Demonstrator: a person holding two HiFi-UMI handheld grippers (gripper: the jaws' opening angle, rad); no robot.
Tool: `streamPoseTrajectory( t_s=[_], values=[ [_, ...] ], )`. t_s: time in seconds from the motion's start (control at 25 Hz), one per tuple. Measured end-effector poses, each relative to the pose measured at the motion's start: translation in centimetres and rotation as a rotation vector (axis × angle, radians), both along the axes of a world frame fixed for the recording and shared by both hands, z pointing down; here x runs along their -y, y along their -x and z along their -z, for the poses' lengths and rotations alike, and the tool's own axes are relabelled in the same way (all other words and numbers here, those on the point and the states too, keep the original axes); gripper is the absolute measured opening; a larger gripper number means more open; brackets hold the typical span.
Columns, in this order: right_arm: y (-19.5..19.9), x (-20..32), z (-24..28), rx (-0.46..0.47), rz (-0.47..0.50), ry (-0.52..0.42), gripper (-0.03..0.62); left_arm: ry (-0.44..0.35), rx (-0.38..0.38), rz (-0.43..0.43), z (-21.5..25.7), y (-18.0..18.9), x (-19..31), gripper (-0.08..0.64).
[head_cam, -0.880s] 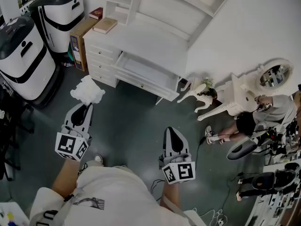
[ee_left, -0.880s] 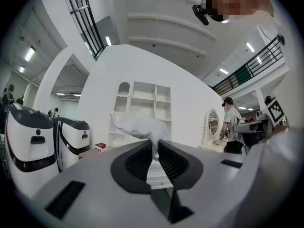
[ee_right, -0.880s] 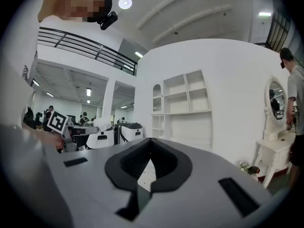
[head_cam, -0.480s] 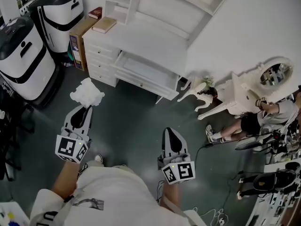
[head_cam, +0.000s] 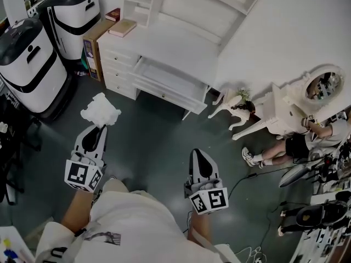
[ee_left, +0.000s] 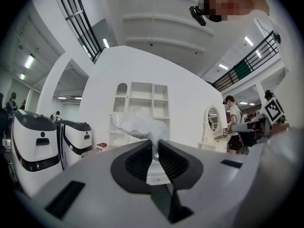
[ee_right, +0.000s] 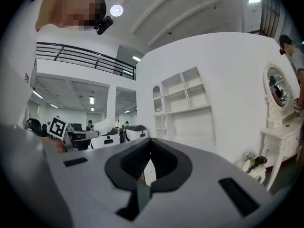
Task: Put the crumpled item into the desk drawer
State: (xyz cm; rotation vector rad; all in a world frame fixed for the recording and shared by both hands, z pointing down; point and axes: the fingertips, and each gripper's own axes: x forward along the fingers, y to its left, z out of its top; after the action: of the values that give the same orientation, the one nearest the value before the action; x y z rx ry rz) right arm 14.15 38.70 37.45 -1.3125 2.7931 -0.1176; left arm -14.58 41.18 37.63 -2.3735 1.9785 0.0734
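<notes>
The left gripper [head_cam: 99, 127] pinches the crumpled item [head_cam: 100, 109] by one edge, in the air short of the desk drawer [head_cam: 164, 82] — light and soft, I judge. The right gripper [head_cam: 200, 153] is closed, empty.

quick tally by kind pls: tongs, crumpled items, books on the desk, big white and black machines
tongs: 2 (left tongs, right tongs)
crumpled item: 1
books on the desk: 2 (red book, tan book)
white and black machines: 2 (near machine, far machine)
total: 7
</notes>
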Motion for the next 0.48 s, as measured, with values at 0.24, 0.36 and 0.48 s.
streamPoseTrajectory(
  t_s=[0.24, 0.36, 0.48],
  values=[
    [-0.9, -0.2, -0.1, 0.012, 0.019, 0.003, 0.009, -0.001, 0.016, 0.027, 0.6, -0.6, -1.0, 0.049],
    [-0.4, 0.0, -0.1, 0.008, 0.030, 0.002, 0.009, 0.002, 0.017, 0.025, 0.4, -0.5, -0.6, 0.049],
    [-0.5, 0.2, -0.5, -0.006, 0.018, 0.006, 0.009, 0.024, 0.007, 0.004, -0.5, -1.0, 0.3, 0.049]
  ],
)
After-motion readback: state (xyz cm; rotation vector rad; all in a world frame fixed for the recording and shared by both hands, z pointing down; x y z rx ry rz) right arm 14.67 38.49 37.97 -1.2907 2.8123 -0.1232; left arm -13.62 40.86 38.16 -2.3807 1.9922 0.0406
